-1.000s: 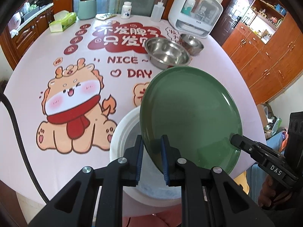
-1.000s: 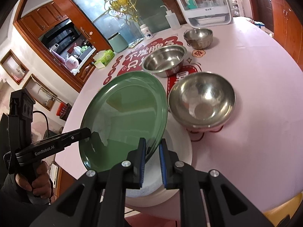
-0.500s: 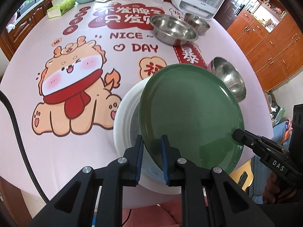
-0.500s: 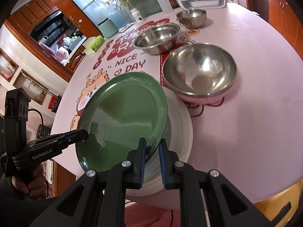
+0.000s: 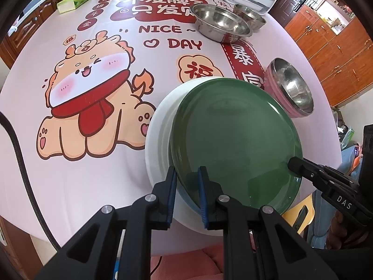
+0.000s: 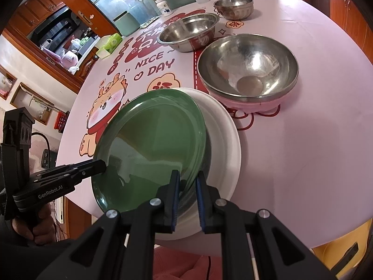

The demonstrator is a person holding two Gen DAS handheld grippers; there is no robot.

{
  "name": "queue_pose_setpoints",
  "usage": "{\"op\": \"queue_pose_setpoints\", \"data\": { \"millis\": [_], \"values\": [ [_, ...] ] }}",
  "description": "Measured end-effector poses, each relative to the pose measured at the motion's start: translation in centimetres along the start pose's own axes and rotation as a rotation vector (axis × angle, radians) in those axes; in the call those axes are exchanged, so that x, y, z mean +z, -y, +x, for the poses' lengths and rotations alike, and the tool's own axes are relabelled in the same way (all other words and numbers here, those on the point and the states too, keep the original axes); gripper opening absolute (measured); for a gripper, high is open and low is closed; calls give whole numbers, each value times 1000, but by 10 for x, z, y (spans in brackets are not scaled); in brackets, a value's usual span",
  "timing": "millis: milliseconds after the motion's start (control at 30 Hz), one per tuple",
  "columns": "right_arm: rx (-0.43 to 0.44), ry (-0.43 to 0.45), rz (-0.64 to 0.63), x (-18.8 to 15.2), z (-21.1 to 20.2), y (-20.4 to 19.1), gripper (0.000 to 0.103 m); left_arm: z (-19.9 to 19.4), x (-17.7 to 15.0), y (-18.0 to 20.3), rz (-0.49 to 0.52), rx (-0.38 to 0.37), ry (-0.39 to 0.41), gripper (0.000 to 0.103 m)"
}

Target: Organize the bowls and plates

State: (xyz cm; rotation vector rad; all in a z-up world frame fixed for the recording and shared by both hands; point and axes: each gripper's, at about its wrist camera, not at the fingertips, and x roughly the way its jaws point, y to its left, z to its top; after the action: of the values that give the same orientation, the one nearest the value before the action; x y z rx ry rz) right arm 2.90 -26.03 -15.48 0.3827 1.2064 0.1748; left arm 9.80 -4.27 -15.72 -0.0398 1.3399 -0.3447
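The left gripper (image 5: 187,179) has its two blue-padded fingers (image 5: 173,186) nearly closed on the near left rim of the green plate (image 5: 233,140); the rim sits between them. The plate is tilted and lies just ahead of this gripper, over the white plate (image 5: 158,128), which rests on the table (image 5: 93,163). Whether the two plates touch I cannot tell.

The right gripper (image 6: 187,182) holds the opposite rim of the same green plate (image 6: 151,144) with its fingers (image 6: 200,191) also almost closed on it. The white plate (image 6: 228,144) shows under and to the right of the green one.

Ahead and right of the right gripper stands the pink-based steel bowl (image 6: 248,70), near the white plate. Farther ahead are the wide steel bowl (image 6: 188,31) and, beyond it, the small steel bowl (image 6: 233,5), well apart from both grippers.
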Motion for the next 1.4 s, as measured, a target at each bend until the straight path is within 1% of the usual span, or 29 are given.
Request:
{"op": "queue_pose_setpoints", "data": {
  "millis": [300, 400, 533, 600, 633, 700, 800, 867, 900, 967, 1000, 1067, 1133, 1400],
  "values": [
    [-16, -17, -10, 0, 3, 1, 14, 4, 2, 0, 1, 10, -11, 15],
    [-21, -23, -23, 0, 4, -2, 16, 4, 2, 0, 0, 13, -12, 15],
    [-31, -30, -33, -1, 5, -4, 16, 6, 2, 0, 3, 24, -22, 15],
    [-63, -34, -43, -1, 6, -4, 17, 6, 2, 0, 5, 27, -24, 15],
    [-76, -36, -44, -1, 7, -4, 19, 5, 3, 2, 8, 26, -22, 15],
    [-64, -37, -34, -1, 6, 0, 19, 4, 3, 4, 15, 32, -19, 17],
    [-59, -39, -34, 0, 4, 2, 19, 4, 5, 5, 17, 39, -19, 17],
    [-50, -41, -39, 1, 4, 1, 26, 2, 6, 6, 18, 43, -13, 17],
    [-47, -39, -44, 1, 3, 1, 27, 1, 7, 7, 19, 44, -9, 17],
    [-44, -23, -62, 3, -1, -1, 35, -2, 9, 8, 23, 47, 2, 18],
    [-42, -16, -71, 3, -3, -2, 37, -3, 10, 10, 26, 52, 8, 18],
    [-35, 4, -94, 6, -8, -5, 49, -6, 12, 11, 31, 60, 20, 18],
    [-25, 23, -113, 9, -12, -8, 54, -9, 15, 14, 35, 64, 33, 18],
    [-14, 72, -167, 27, -24, -9, 55, -21, 28, 26, 43, 81, 84, 21]
  ]
}}
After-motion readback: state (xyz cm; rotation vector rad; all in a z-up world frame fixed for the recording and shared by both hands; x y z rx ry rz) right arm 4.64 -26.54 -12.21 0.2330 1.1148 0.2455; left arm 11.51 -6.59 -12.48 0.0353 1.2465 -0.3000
